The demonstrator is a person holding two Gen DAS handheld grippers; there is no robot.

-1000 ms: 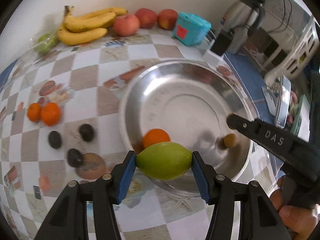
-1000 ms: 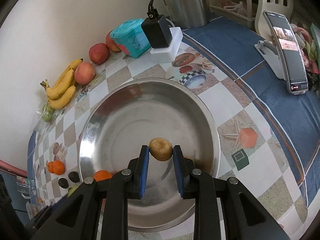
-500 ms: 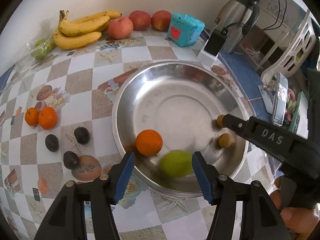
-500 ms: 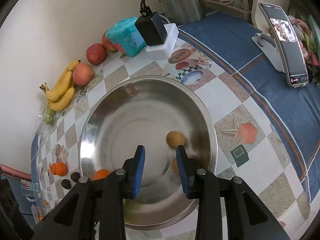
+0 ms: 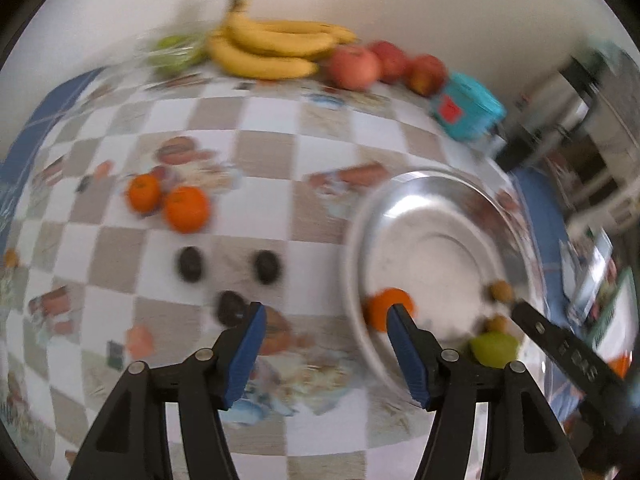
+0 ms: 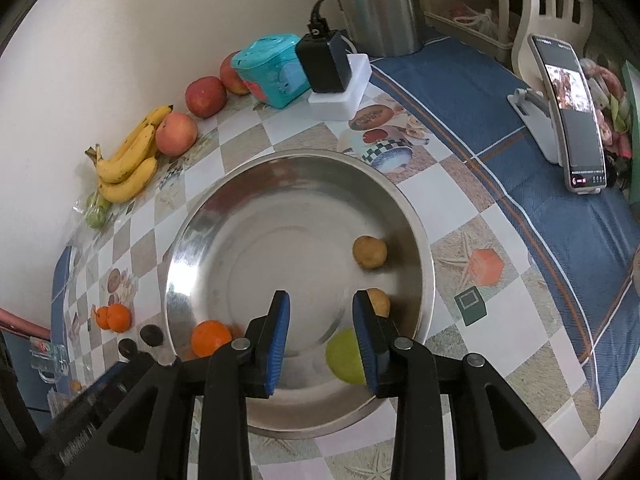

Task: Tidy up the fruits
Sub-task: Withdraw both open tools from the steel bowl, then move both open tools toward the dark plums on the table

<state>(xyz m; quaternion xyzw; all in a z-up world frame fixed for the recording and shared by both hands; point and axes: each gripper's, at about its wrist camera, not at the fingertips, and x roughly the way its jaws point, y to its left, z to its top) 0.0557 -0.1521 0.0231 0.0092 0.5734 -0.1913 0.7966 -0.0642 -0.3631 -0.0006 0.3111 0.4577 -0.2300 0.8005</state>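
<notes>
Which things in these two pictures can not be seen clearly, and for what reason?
- Dark fruits, left wrist view: motion blur; their kind is unclear.
- Green fruit in the metal bowl, right wrist view: partly behind the right gripper.
- Bag of green fruits, right wrist view: too small to name.
- Phone screen: unreadable.

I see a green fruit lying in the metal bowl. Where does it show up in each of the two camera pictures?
Left wrist view: the green fruit sits low on the right, in the near part of the steel bowl, just right of the open jaws.
Right wrist view: the green fruit lies at bottom centre, partly hidden behind the right-hand blue pad.
Shared landmark: the orange in the same bowl.
</notes>
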